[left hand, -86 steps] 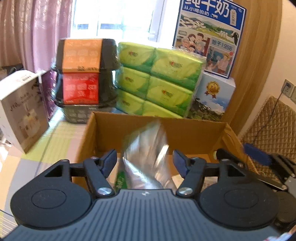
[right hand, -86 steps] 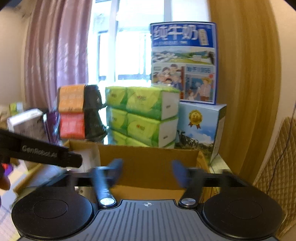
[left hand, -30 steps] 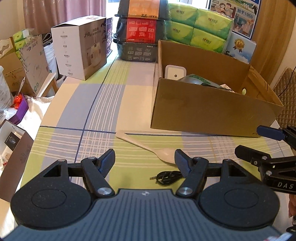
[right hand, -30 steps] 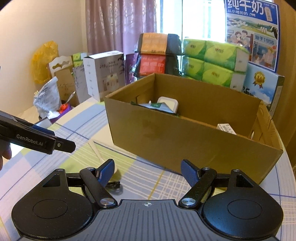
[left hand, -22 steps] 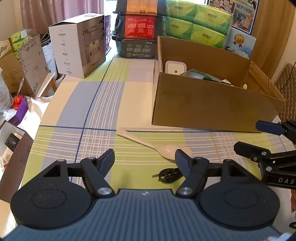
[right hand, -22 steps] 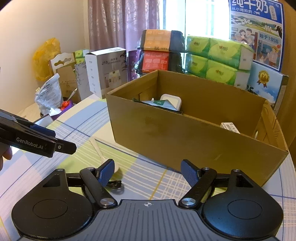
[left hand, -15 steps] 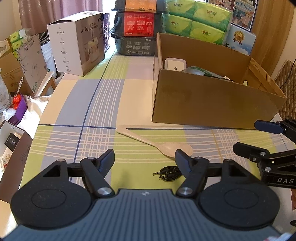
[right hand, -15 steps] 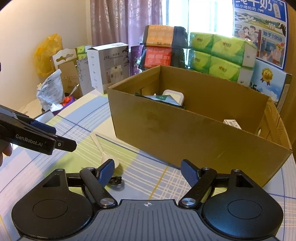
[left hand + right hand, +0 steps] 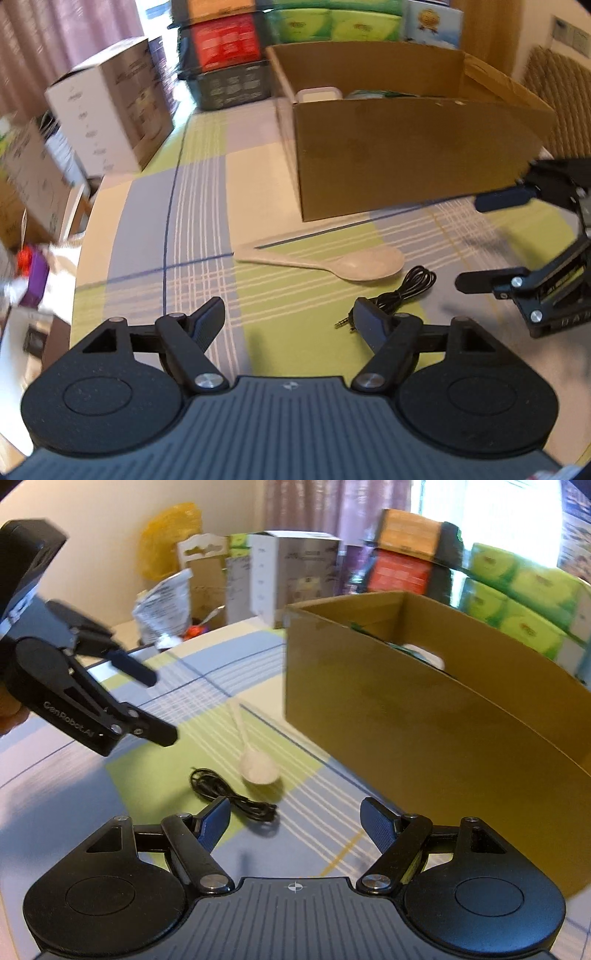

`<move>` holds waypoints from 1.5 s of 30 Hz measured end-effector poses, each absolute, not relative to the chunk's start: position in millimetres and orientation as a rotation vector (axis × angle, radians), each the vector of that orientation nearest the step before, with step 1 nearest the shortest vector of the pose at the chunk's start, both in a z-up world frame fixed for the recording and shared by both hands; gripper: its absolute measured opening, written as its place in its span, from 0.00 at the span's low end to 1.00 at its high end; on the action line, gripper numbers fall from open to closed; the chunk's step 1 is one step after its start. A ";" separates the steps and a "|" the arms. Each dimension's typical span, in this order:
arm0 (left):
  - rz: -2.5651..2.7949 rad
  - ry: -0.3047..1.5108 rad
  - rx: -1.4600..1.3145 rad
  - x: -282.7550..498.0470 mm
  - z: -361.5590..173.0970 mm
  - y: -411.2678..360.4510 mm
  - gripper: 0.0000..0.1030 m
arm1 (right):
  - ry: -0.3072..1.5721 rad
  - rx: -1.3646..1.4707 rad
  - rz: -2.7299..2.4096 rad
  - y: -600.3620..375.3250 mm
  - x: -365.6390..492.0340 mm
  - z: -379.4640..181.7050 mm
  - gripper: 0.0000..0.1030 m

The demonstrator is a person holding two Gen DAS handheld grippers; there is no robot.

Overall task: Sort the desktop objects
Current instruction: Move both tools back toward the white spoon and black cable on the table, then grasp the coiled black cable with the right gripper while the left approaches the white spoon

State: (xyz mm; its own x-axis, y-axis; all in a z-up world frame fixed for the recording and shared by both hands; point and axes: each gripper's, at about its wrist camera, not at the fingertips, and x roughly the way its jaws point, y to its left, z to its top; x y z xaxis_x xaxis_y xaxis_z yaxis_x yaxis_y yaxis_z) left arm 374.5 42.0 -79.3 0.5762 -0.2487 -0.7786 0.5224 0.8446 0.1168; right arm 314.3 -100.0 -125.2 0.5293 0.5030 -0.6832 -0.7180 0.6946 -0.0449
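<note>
one spoon (image 9: 364,263), one cable (image 9: 404,291) on table; both grippers' fingers (image 9: 207,320) spread, empty.

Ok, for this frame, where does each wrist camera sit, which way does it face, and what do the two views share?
Left wrist: on the left gripper, low over the plaid table, facing the brown cardboard box; its open fingers show, right gripper at right.
Right wrist: on the right gripper, facing leftward past the box; open fingers show, left gripper at left.
Shared: beige plastic spoon, coiled black audio cable, box.

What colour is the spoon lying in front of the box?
Pale beige spoon, clearest in the left wrist view.
</note>
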 end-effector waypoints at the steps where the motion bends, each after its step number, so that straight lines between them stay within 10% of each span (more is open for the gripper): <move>1: -0.479 0.833 0.382 374.0 -80.5 41.2 0.71 | 0.697 -0.356 0.762 -97.5 314.7 -126.9 0.73; 25: -0.907 0.803 0.852 406.8 -94.5 28.8 0.76 | 0.947 -0.703 1.087 -38.9 364.5 -151.6 0.48; 33: -0.978 0.820 0.890 417.7 -109.7 23.3 0.76 | 0.999 -0.692 1.160 -22.7 360.5 -156.1 0.15; 45: -1.122 0.793 0.908 436.4 -121.3 -16.0 0.75 | 1.066 -0.635 1.005 -92.0 343.4 -154.7 0.13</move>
